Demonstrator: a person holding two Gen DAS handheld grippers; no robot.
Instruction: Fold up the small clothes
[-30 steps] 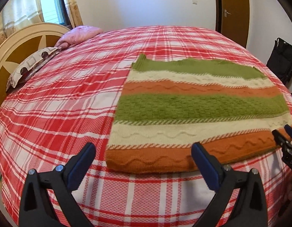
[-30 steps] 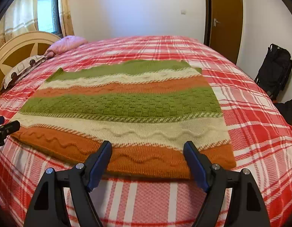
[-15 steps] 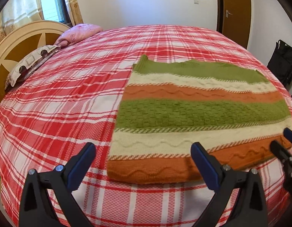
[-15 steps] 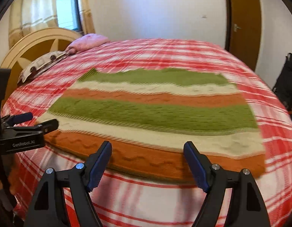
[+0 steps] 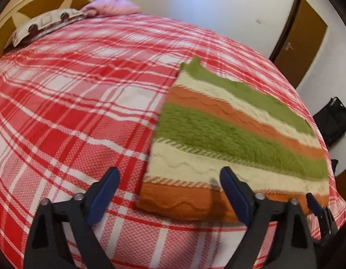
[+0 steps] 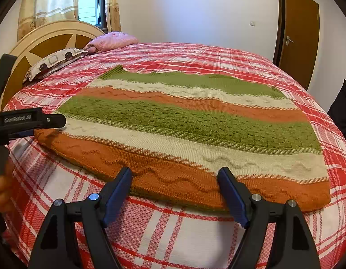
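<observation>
A knitted garment with green, cream and orange stripes (image 6: 184, 130) lies flat on the red plaid bed; it also shows in the left wrist view (image 5: 235, 139). My left gripper (image 5: 170, 190) is open and empty, just above the garment's near left orange corner; it also shows in the right wrist view (image 6: 36, 123). My right gripper (image 6: 175, 190) is open and empty over the near orange hem, right of the middle. Its tip (image 5: 314, 204) shows at the right edge of the left wrist view.
The red plaid bedcover (image 6: 184, 231) spreads all round the garment. Pillows (image 6: 56, 60) and a cream headboard (image 6: 45, 38) are at the far left. A brown door (image 6: 300, 29) and a black bag (image 6: 343, 109) stand at the right.
My left gripper has swung left and tilted toward the garment's left corner. My right gripper has shifted a little along the near hem. Both stay open.
</observation>
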